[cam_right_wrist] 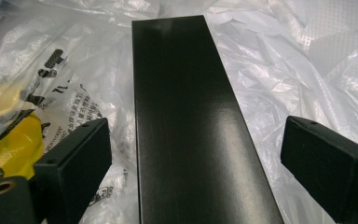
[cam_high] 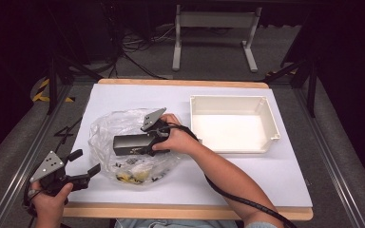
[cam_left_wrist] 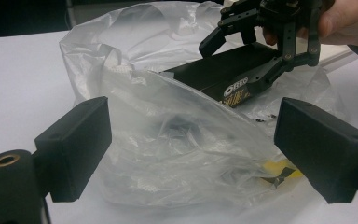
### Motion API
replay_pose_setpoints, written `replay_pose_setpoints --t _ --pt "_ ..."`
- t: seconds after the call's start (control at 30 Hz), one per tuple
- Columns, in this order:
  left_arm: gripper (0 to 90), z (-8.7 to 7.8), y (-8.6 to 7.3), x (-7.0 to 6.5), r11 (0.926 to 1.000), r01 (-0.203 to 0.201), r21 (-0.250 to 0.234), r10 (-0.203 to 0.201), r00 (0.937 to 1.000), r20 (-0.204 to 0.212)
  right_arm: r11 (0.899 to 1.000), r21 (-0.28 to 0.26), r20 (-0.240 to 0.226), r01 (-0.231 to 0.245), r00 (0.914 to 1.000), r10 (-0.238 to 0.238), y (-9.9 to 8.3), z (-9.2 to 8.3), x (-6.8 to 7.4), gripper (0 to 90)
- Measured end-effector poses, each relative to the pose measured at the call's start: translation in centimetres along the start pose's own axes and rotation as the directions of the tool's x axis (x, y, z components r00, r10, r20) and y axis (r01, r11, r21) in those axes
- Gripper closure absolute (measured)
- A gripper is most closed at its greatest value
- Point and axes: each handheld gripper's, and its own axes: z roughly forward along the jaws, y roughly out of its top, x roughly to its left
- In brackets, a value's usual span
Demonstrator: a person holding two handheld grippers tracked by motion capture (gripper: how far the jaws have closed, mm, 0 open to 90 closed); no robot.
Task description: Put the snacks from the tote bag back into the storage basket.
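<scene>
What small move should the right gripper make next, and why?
Probably close the right gripper on the black box: its jaws stand open on either side of the box, not pressing it, and the box lies on the plastic bag.

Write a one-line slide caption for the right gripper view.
Open right gripper straddling a long black box that lies on a crumpled clear plastic bag, pads not touching it.

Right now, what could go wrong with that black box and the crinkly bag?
The right gripper has its jaws open around the black box, not pressing it, so the box may slip away when they close. It lies on the loose plastic bag, so the bag might get pinched too. The left gripper stands apart, open, not steadying the bag.
</scene>
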Motion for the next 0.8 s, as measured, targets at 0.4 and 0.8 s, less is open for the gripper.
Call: replay_pose_setpoints --t 0.4,0.8 --pt "11.9 0.03 -0.05 -0.03 1.0000 0.002 -0.009 -0.002 1.0000 -0.002 0.997 0.078 -0.024 0.022 0.9995 -0.020 -0.40 0.68 -0.65 18.2" --pt "11.8 0.04 -0.06 -0.02 0.9999 0.004 -0.009 -0.004 1.0000 -0.001 0.998 0.059 -0.061 0.038 0.9975 -0.035 -0.20 0.62 -1.03 25.5"
